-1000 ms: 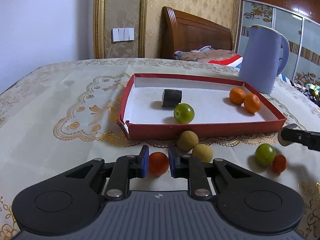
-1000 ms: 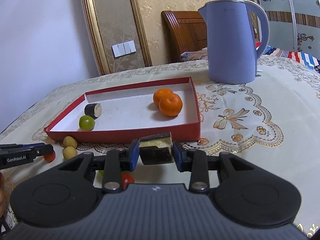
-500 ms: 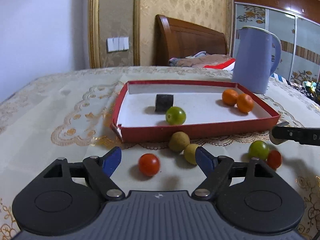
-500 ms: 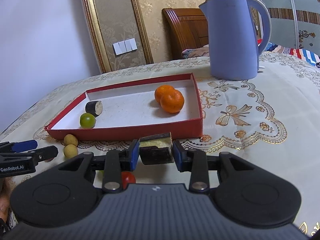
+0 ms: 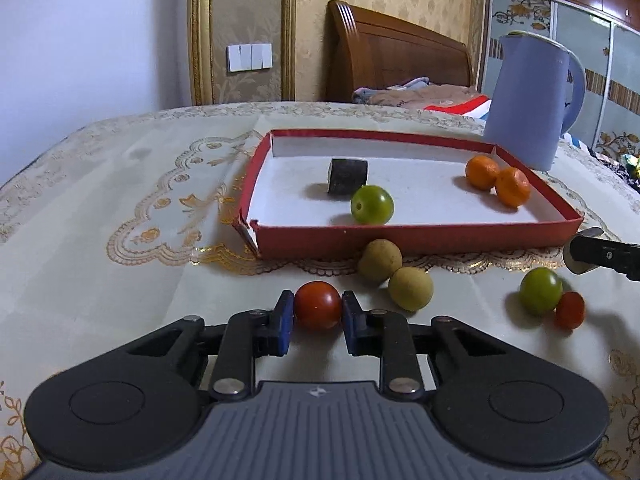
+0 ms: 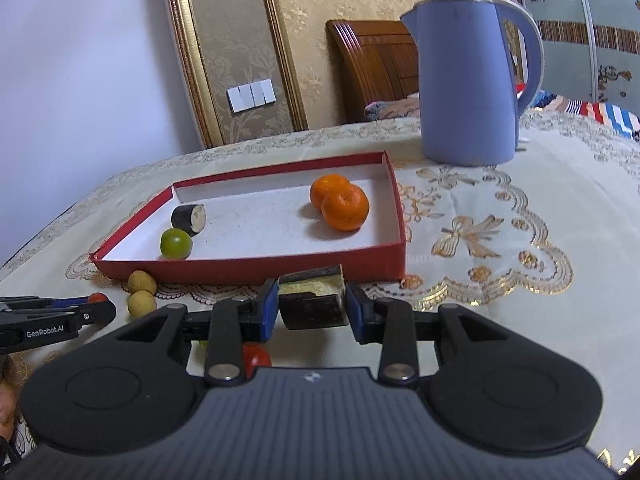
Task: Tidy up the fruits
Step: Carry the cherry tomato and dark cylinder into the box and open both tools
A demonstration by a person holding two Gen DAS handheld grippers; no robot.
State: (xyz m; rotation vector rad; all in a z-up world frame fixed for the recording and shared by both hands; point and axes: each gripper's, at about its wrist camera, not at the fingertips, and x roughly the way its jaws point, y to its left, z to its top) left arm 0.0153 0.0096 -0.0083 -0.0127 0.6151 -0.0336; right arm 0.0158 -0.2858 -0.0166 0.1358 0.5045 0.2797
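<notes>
Left gripper (image 5: 317, 317): jaws clamped on a red cherry tomato (image 5: 318, 305) just above the bench (image 5: 120, 280). Right gripper (image 6: 312, 313): jaws pinch a dark-skinned fruit chunk (image 6: 313, 297) before the red tray (image 6: 256, 267).

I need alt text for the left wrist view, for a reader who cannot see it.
The left gripper is shut on a red cherry tomato on a cream tablecloth. Behind it, a red tray holds two tangerines, a green fruit and a dark cylinder piece.
</notes>
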